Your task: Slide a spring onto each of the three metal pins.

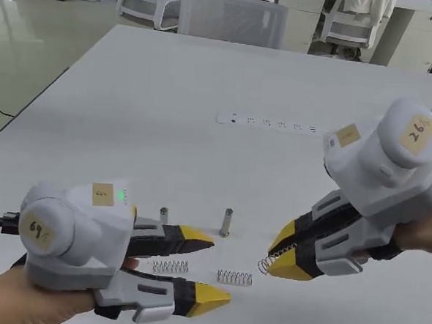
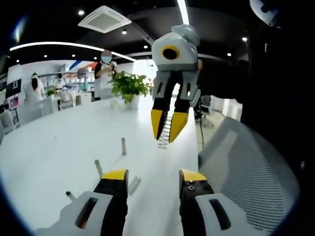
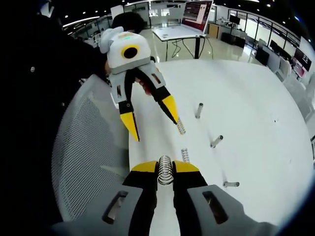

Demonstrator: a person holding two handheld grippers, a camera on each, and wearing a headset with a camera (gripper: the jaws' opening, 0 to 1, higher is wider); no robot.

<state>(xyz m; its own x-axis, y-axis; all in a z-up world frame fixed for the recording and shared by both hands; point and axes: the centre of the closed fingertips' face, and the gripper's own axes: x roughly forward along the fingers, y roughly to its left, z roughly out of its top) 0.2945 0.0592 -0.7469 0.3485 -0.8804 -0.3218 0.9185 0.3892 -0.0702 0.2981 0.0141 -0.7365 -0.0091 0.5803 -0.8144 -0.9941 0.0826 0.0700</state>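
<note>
On the tabletop, two springs lie between your left tool and your right tool, which grips a third spring; two pins stand just behind, a power strip beyond.

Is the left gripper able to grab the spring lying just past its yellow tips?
Probably yes. The left gripper is open, and the spring lies loose on the table right before its tips, with nothing between them.

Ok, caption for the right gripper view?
Right tongs shut on a coiled metal spring, facing open left tongs over a white table with grey metal pins.
</note>
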